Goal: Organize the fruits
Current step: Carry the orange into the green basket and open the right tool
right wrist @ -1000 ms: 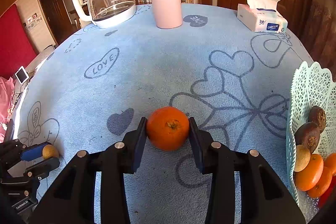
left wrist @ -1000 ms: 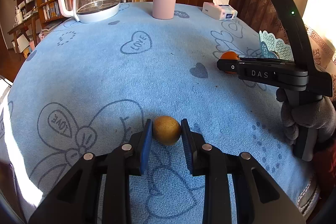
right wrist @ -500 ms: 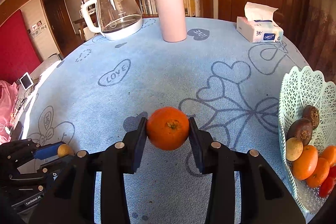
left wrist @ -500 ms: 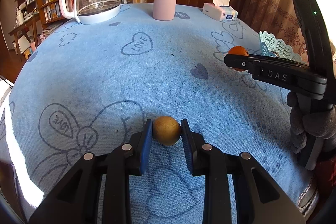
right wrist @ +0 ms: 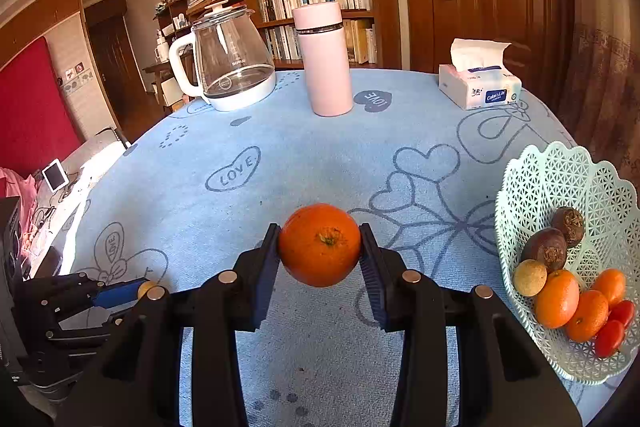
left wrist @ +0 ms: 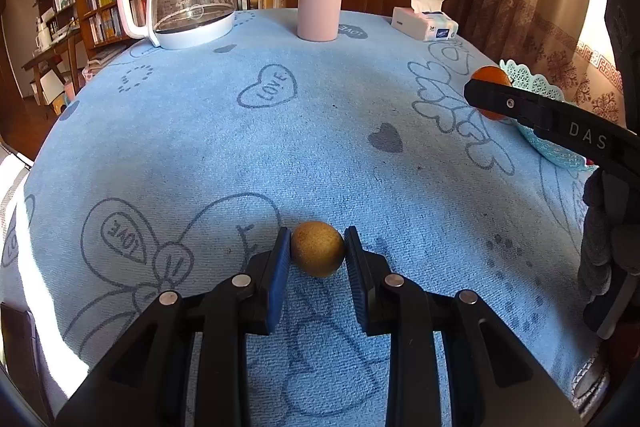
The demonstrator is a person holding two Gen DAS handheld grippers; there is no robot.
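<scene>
My left gripper (left wrist: 316,253) is shut on a small brown-yellow round fruit (left wrist: 317,248) that rests low on the blue tablecloth (left wrist: 280,131). My right gripper (right wrist: 319,245) is shut on an orange (right wrist: 319,244), held in the air above the cloth, left of the mint lattice basket (right wrist: 556,171). The basket holds several fruits: oranges, two dark purple ones, a small tan one and red tomatoes. In the left wrist view the right gripper (left wrist: 486,93) comes in from the right with the orange (left wrist: 491,73) in front of the basket (left wrist: 532,83). The left gripper (right wrist: 132,293) shows at the lower left of the right wrist view.
At the far side of the table stand a glass kettle (right wrist: 228,67), a pink flask (right wrist: 324,59) and a tissue pack (right wrist: 480,87). Bookshelves and a wooden door lie behind. A gloved hand (left wrist: 604,227) holds the right gripper.
My right gripper has lifted the orange off the cloth and carried it toward the basket, which now shows more fully. The left gripper and its fruit have stayed put.
</scene>
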